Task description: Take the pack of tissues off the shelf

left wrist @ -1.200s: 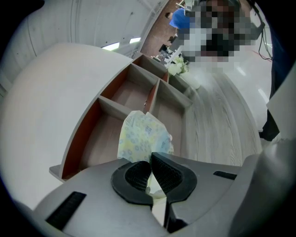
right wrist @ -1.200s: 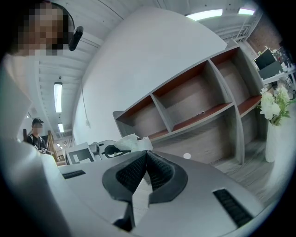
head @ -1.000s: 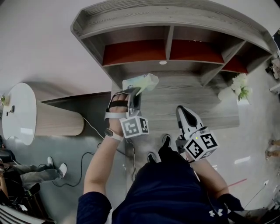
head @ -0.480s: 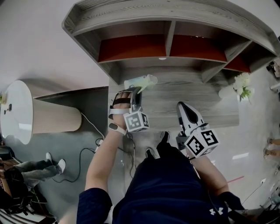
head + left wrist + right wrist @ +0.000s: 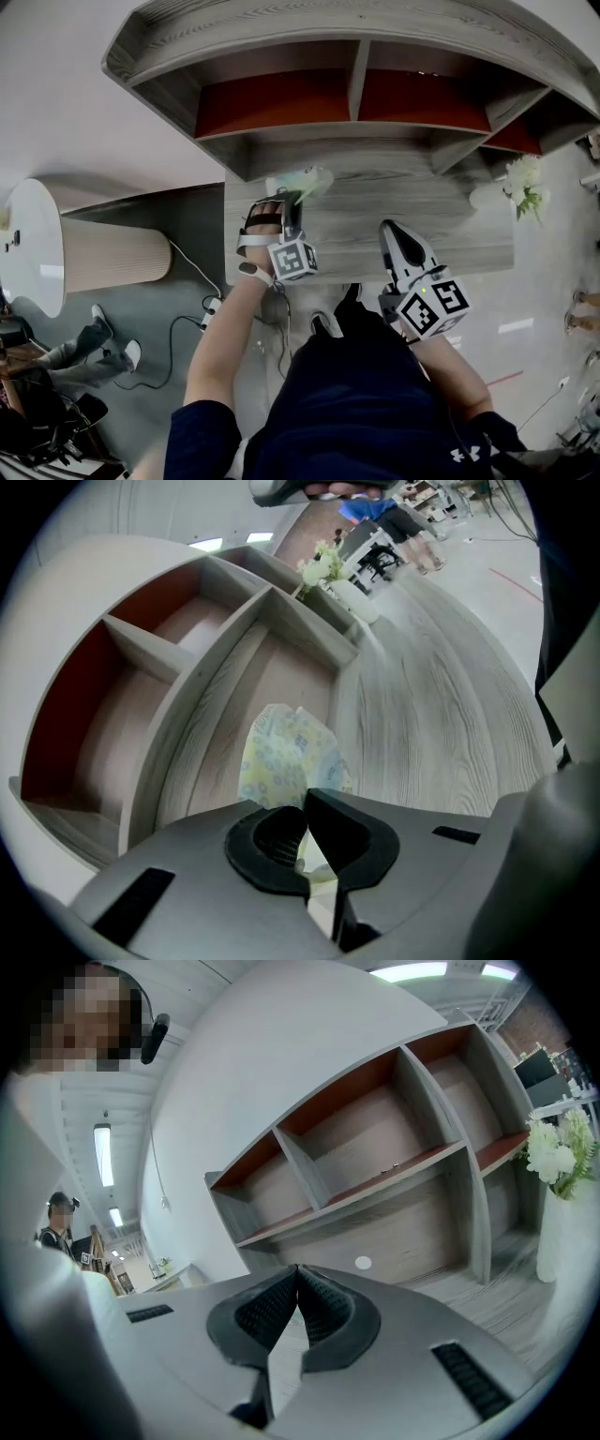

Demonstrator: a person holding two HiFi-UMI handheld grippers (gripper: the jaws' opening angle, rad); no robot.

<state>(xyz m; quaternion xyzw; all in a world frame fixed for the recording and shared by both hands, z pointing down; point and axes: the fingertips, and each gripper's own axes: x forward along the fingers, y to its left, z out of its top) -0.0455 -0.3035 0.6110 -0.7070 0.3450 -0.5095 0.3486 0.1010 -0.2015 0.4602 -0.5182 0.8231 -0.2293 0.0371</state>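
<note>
Pack of tissues [image 5: 286, 757] hangs from the left gripper [image 5: 306, 803], out in front of the shelf [image 5: 281, 33] and over the gray wood table [image 5: 422, 206]. It is not inside any of the shelf boxes, and those look empty. I cannot tell if its far end touches the table or is just above it. The fingers [image 5: 349, 832] of the left gripper are pressed almost tight together. They pinch one thin end of the pack, the flat bit of the wrapper. The pack is pale yellow and green with little dots, and it looks puffy and crinkled. I think it is very light and soft, so it squashes easily and does not break. The wrapper looks like smooth plastic, so it may be a bit slippery. A pinch on the thin end works because the pack weighs so little. But the pack can droop and swing from there, and the wrapper could slide out or tear if it is tugged hard. A hold across the fat middle would be steadier, with a gentle squeeze. The right gripper [image 5: 388, 230] is lower on the right side, over the table. Its fingers [image 5: 323, 1312] are pressed together too, with nothing between them. A vase of flowers [image 5: 520, 178] stands at the right end of the table, well apart from the pack.
</note>
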